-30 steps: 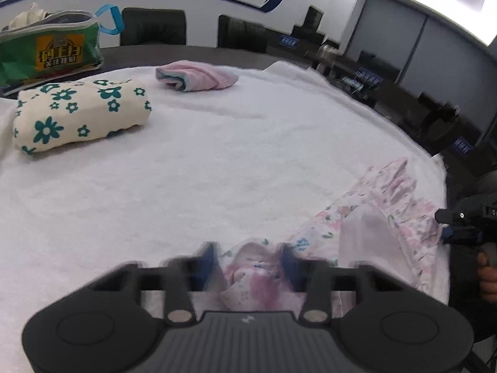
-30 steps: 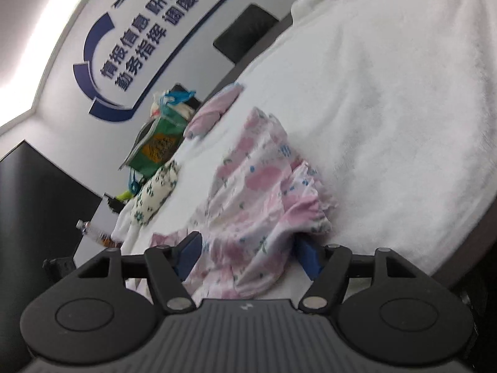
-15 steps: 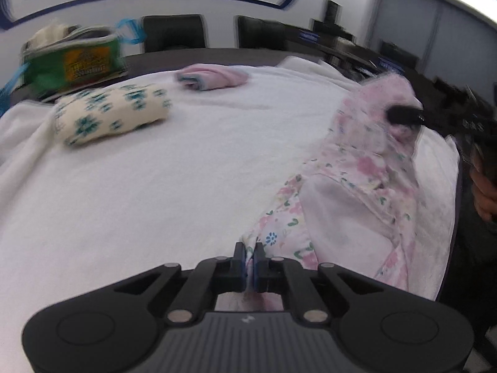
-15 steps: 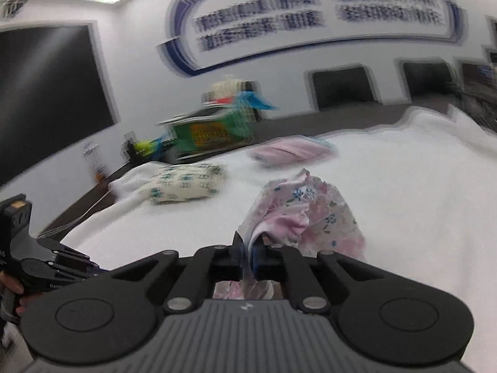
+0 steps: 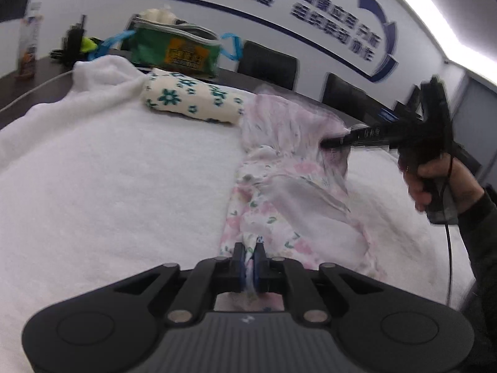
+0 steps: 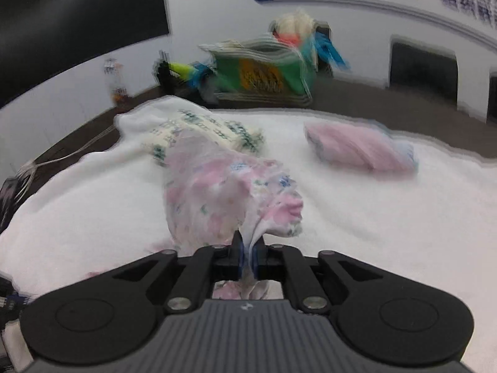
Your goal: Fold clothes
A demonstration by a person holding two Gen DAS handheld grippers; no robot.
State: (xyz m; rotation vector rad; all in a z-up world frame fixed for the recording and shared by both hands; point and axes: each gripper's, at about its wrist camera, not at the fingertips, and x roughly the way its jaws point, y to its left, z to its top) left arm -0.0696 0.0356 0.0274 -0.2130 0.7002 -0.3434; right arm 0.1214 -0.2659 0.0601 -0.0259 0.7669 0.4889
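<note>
On the white towel [image 5: 93,186] that covers the table, you have the pink floral garment [image 5: 273,192] stretched between your two tools. Your left gripper [image 5: 248,259] is clamped on one edge of the cloth down near the towel; its jaws have just been easing apart a little, yet a fold of fabric is pinched between the blue pads. Your right gripper [image 6: 247,256] is likewise closed on another edge of the same garment, its jaws also having just widened slightly with cloth bunched between them. From the left wrist view your right hand [image 5: 435,180] holds that tool raised over the far side, so the garment rises from the towel towards it and hangs in loose, blurred folds. The lower part of the cloth lies on the towel just ahead of your left tool.

Beyond the garment sits a cream bundle with teal flowers [image 5: 192,101], folded and resting on the towel. From the right wrist view a folded pink piece [image 6: 360,150] lies farther right, well apart from the cream one. Behind both, on the dark tabletop, stands a green bag [image 5: 174,51] with blue handles, beside a bottle [image 5: 29,46] at the far left edge.
</note>
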